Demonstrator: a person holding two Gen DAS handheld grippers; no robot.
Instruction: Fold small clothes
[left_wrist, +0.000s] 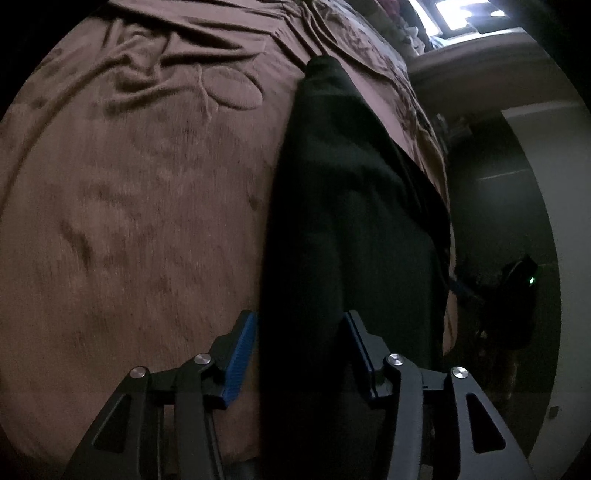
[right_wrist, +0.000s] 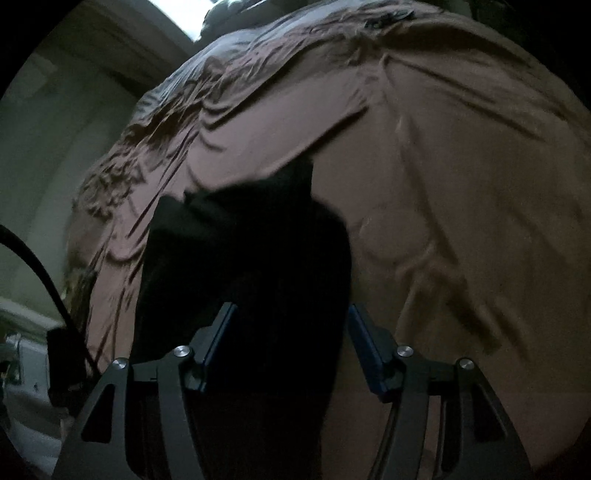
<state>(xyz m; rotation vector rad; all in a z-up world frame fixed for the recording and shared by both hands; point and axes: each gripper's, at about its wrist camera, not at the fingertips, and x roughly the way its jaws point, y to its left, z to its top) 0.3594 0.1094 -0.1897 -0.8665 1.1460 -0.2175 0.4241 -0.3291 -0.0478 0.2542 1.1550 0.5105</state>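
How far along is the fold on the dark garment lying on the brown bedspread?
Done: the dark garment already lies as a long narrow strip on the brown bedspread. In hand: nothing gripped; the left tool and right tool both stand open, the cloth's end between their fingers. Left: probably folding the strip shorter; the far end looks rumpled.

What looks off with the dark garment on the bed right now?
The dark garment lies along the bedspread's edge, one side apparently spilling past it. In the right wrist view its far end is bunched and uneven. No damage visible, though the dim light hides detail.
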